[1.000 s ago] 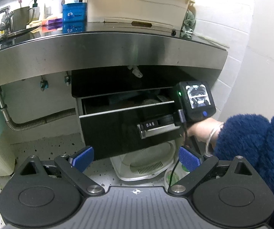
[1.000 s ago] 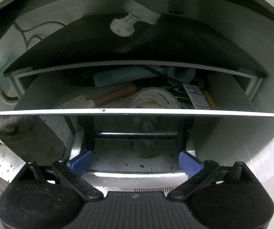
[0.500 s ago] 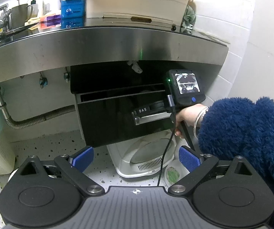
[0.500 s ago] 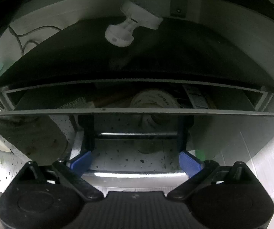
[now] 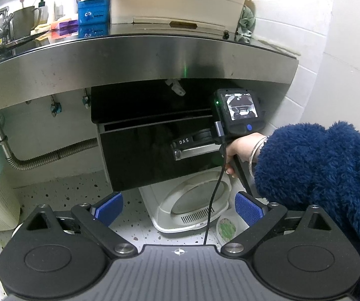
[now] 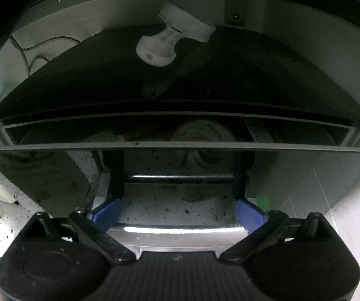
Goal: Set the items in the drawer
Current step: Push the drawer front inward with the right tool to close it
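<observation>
1. Hose [image 5: 54, 154] of ribbed metal runs along the wall at your far left, under the steel worktop [image 5: 134, 60].
2. Your left tongs [image 5: 178, 207] hang spread wide and empty over the speckled floor [image 5: 62, 195], well back from the drawer [image 5: 154, 155].
3. On the worktop above stand a blue tub [image 5: 93, 12] and, to its right, a cream box [image 5: 177, 0].
4. Below it you see the black drawer nearly shut, with only a thin slit open along its top edge.
5. Through that slit your right camera shows a brush [image 6: 102, 135] at the left, a roll of tape [image 6: 205, 131] in the middle and a printed packet [image 6: 261, 133] at the right, all lying inside the drawer.
6. Your right tongs [image 6: 178, 213] sit against the drawer front at the chrome handle [image 6: 177, 230], blue pads [image 6: 105, 212] spread to either end of it and clamping nothing.
7. A white knob [image 6: 172, 42] hangs from the underside above the drawer.
8. Under the drawer a white bin [image 5: 192, 205] stands on the floor.
9. Farthest right, your right hand [image 5: 241, 148] in a fuzzy blue sleeve [image 5: 317, 175] holds that tool's grip.
</observation>
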`<state>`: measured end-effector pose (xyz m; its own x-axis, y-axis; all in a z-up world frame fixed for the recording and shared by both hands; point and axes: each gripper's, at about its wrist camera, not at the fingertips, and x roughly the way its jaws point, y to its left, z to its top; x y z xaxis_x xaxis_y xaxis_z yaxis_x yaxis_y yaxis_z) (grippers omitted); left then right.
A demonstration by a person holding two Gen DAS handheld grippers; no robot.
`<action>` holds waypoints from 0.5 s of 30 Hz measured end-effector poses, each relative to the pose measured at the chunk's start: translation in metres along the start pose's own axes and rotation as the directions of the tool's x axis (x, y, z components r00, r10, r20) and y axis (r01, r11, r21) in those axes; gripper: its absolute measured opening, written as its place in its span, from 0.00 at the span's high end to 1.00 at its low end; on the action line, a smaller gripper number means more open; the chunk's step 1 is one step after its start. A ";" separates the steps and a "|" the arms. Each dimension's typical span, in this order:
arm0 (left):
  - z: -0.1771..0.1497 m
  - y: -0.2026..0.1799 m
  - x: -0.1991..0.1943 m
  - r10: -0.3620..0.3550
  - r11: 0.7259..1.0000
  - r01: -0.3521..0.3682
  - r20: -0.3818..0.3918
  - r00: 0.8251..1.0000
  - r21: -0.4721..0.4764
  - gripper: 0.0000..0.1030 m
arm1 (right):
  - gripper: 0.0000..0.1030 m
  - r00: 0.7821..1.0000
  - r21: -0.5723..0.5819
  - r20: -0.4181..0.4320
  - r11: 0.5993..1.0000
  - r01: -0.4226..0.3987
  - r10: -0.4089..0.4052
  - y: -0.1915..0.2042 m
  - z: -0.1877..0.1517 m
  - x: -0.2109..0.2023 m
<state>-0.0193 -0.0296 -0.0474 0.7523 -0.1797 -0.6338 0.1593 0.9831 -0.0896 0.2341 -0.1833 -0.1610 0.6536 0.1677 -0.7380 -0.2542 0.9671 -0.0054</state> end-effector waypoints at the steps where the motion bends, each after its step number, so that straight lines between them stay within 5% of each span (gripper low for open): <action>1: 0.000 0.000 0.000 0.000 1.000 0.000 -0.002 1.000 0.000 0.06 | 0.03 1.000 -0.001 0.003 1.000 -0.001 0.001 0.000 0.000 0.001; 15: -0.001 -0.001 -0.001 0.008 1.000 -0.008 -0.004 1.000 -0.006 0.06 | 0.03 1.000 -0.002 0.020 1.000 -0.004 0.004 -0.002 0.005 0.008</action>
<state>-0.0203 -0.0305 -0.0475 0.7508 -0.1720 -0.6377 0.1499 0.9847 -0.0891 0.2435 -0.1828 -0.1641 0.6666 0.1749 -0.7246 -0.2578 0.9662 -0.0040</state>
